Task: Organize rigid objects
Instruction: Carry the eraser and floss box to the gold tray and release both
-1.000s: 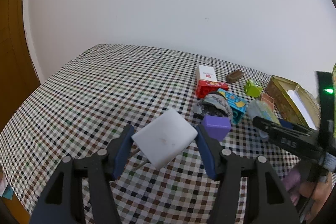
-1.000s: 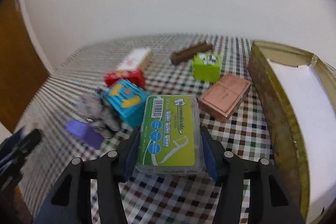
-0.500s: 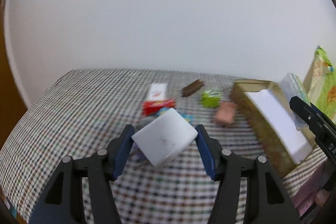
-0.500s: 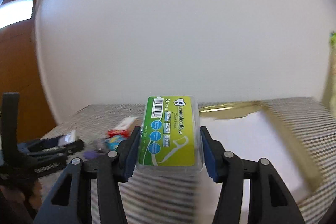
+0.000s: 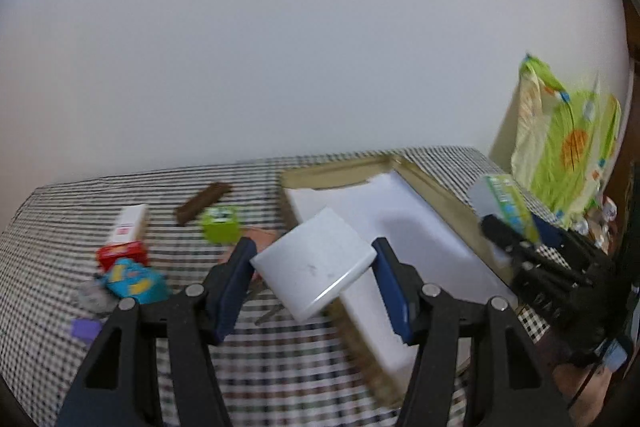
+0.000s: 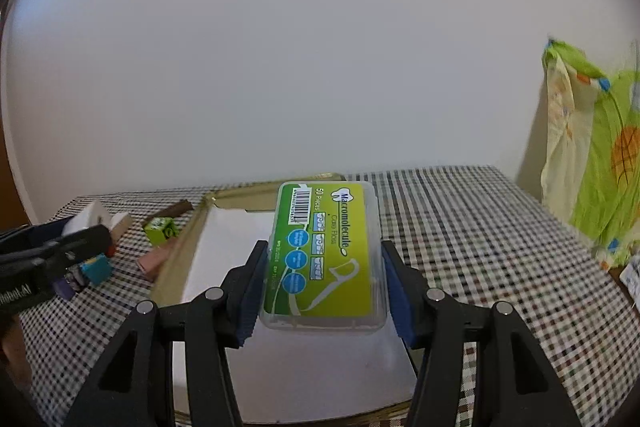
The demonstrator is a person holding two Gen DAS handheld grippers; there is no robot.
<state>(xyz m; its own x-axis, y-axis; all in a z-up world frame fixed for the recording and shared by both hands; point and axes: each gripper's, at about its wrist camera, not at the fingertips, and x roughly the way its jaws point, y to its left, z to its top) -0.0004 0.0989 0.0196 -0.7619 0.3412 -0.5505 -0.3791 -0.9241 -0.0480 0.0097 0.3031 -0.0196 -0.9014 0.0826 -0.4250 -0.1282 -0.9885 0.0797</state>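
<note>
Here, left gripper (image 5: pixel 314 273) clamping scuffed white block (image 5: pixel 316 267), right gripper (image 6: pixel 322 281) clamping green 50-piece floss case (image 6: pixel 326 255), seemingly above tray (image 6: pixel 224 255).

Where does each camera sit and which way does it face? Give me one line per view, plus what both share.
Left wrist: sits behind the left gripper, looking forward over the white block it clamps toward the gold tray; the right gripper shows at right.
Right wrist: sits behind the right gripper, above the tray's white lining, holding the floss pick box; the left gripper enters at left.
Shared: tray, green cube, brown bar, checkered tablecloth, green patterned bag.
</note>
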